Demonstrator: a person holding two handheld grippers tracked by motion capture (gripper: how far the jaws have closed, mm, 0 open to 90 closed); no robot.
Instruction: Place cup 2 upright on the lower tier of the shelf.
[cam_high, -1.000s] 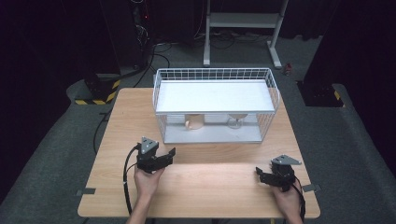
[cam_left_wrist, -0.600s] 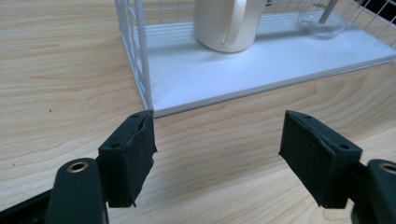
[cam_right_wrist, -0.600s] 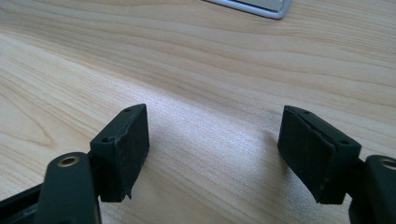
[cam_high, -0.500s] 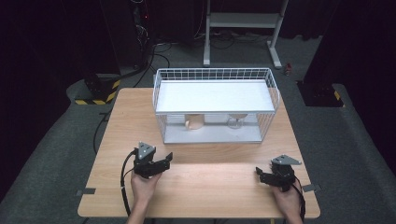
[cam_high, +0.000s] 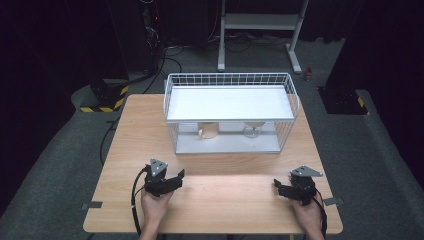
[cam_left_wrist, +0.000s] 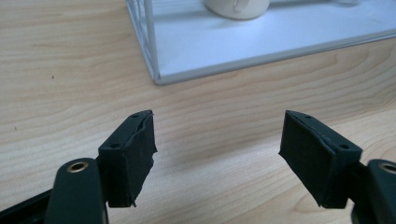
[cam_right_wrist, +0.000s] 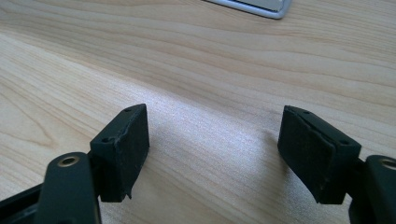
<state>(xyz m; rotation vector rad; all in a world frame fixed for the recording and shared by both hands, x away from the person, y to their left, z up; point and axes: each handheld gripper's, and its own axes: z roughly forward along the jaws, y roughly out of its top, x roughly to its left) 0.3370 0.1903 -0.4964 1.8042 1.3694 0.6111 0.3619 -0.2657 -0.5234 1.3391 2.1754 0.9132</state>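
On table (cam_high: 125, 150) near edge: left gripper (cam_high: 176, 178), right gripper (cam_high: 278, 186) both jaws apart, empty; mug (cam_high: 209, 131) in wire rack (cam_high: 230, 80) untouched, work not begun.

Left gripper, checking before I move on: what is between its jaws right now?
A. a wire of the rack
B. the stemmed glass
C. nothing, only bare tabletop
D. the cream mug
C: in the left gripper view the left gripper stands open over bare wooden table, with the mug farther off on the white rack.
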